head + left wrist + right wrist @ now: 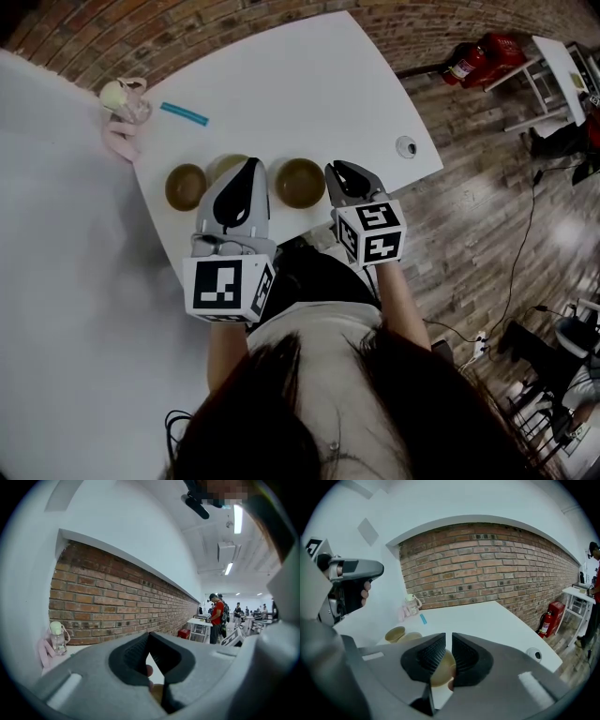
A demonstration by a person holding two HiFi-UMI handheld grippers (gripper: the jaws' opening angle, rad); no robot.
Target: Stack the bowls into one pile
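Observation:
Three brown bowls stand in a row near the front edge of the white table (pixel 309 84): a left bowl (pixel 186 186), a middle bowl (pixel 225 165) and a right bowl (pixel 300 182). My left gripper (pixel 250 165) is held above the middle bowl and hides part of it; its jaws are shut and empty. My right gripper (pixel 338 172) hangs just right of the right bowl, shut with nothing in it. In the right gripper view the right bowl (pixel 443 668) shows behind the closed pads, and the other two bowls (pixel 395 633) lie further left. The left gripper view looks over the table toward the brick wall.
A small bottle on a pink holder (pixel 126 103) and a blue pen (pixel 184 114) lie at the table's back left. A round cable grommet (pixel 406 146) sits near the right edge. A red fire extinguisher (pixel 476 58) stands on the wood floor. People stand far off (pixel 216 617).

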